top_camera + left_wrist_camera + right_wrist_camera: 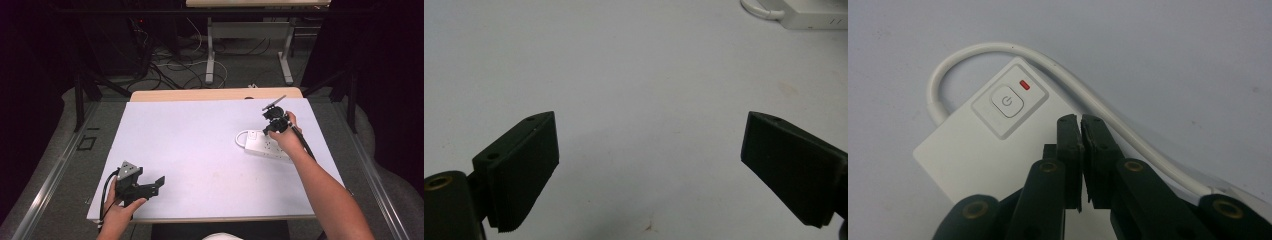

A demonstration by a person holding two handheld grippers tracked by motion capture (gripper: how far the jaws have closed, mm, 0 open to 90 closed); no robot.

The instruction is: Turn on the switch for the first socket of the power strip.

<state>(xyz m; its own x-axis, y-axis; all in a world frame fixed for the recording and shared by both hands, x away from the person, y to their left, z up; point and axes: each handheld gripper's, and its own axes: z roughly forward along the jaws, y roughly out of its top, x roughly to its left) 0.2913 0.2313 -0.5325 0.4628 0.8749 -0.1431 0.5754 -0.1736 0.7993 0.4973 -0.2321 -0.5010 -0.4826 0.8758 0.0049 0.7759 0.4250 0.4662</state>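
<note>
My right gripper [1081, 120] hung over the white power strip [265, 146], jaws pressed together with nothing between them — tips just beside the strip's power button [1007, 101], where a small red light [1025, 85] glowed. The strip's white cable [998, 50] looped round that end. My left gripper [159, 182] sat well apart from the strip, toward the near edge of the table [200, 150], jaws spread wide — nothing held.
</note>
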